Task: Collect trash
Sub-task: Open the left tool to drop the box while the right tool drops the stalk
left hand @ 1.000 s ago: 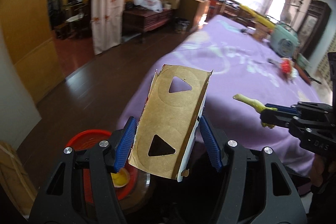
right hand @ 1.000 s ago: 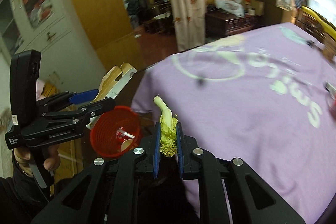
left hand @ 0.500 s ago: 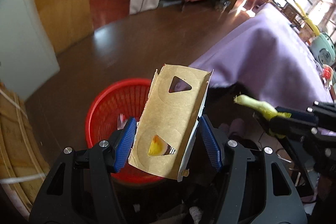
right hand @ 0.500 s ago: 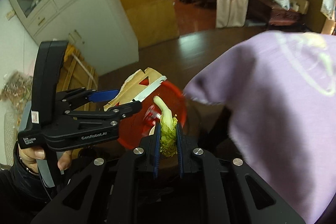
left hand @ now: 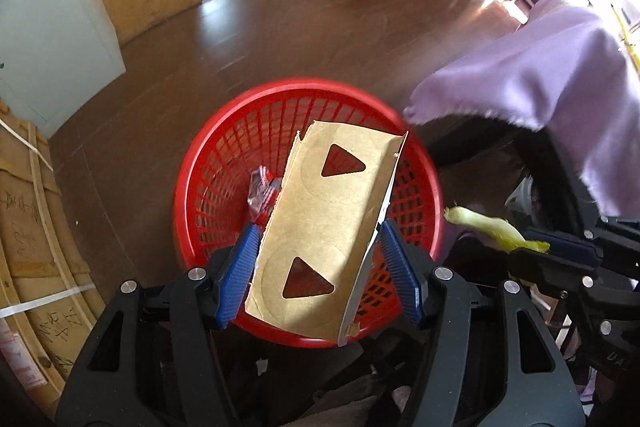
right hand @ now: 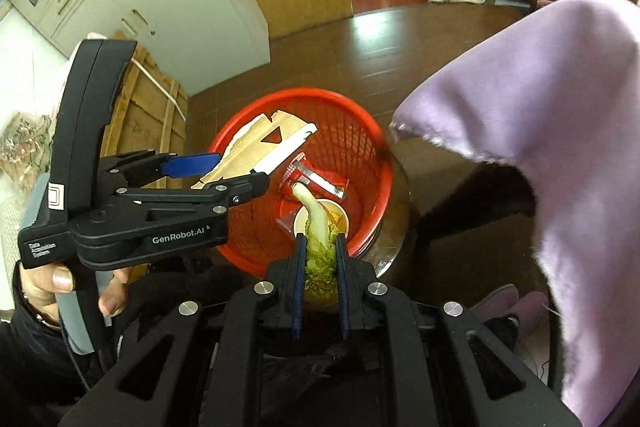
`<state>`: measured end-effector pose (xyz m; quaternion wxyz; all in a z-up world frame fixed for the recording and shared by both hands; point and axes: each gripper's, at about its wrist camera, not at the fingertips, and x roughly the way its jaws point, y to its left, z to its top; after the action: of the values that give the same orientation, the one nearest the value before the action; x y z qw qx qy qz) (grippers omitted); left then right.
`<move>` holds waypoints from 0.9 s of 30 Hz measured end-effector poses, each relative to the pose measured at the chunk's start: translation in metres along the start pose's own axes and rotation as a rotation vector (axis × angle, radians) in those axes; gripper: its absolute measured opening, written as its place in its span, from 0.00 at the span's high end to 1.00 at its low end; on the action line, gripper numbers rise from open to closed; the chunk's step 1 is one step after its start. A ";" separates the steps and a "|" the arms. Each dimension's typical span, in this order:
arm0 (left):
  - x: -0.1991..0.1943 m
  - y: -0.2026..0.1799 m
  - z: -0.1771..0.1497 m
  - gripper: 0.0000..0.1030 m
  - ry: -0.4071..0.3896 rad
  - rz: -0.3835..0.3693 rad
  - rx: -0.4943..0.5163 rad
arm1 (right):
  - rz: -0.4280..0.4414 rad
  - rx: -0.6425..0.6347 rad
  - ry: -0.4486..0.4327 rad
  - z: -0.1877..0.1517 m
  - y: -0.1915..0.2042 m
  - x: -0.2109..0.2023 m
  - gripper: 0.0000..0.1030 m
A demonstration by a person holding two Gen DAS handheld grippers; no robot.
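We see the left gripper (left hand: 320, 267) clamped on a torn piece of brown cardboard (left hand: 328, 227), its ribbed blue pads (left hand: 240, 267) pressing the two long edges; the sheet is flat and matte, ragged along one side, white on its folded edge, and pierced by two triangular cut-outs inside faint circular scores. It hangs over a round red plastic basket (left hand: 224, 155) with a lattice wall that stands on the dark glossy wood floor (left hand: 280, 39). The right gripper (right hand: 318, 251) is closed tightly on a limp cabbage scrap (right hand: 316, 227), pale smooth stalk curving forward, crinkled green leaf between the pads, also above the basket. Inside lie a crumpled red-and-silver wrapper (right hand: 316, 179) and a paper cup (right hand: 320, 221). A soft lilac cloth (right hand: 540, 115) with a frayed corner drapes at right.
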<state>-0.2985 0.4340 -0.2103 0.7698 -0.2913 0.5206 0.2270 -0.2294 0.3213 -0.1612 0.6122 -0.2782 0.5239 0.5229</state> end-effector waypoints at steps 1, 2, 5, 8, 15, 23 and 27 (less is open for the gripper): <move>0.004 -0.003 0.001 0.40 0.010 0.005 0.007 | -0.002 -0.002 0.012 -0.001 0.000 0.004 0.86; 0.007 -0.003 0.001 0.40 0.019 0.011 0.014 | -0.001 -0.003 0.028 0.002 0.001 0.012 0.86; 0.016 0.000 0.001 0.40 0.039 0.031 0.007 | -0.002 -0.008 0.066 0.009 0.004 0.034 0.86; 0.021 0.004 0.002 0.40 0.049 0.050 -0.001 | 0.005 -0.009 0.088 0.011 0.005 0.049 0.86; 0.028 0.012 0.003 0.40 0.059 0.092 -0.004 | 0.031 0.013 0.085 0.007 0.002 0.057 0.86; 0.031 0.009 0.005 0.40 0.071 0.099 0.001 | 0.017 0.001 0.088 0.007 0.004 0.066 0.82; 0.032 0.006 0.006 0.39 0.071 0.101 0.002 | 0.022 0.005 0.095 0.007 0.002 0.070 0.82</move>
<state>-0.2873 0.4436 -0.2397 0.7387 -0.2721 0.5618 0.2545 -0.2357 0.3530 -0.2239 0.5816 -0.2953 0.5566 0.5146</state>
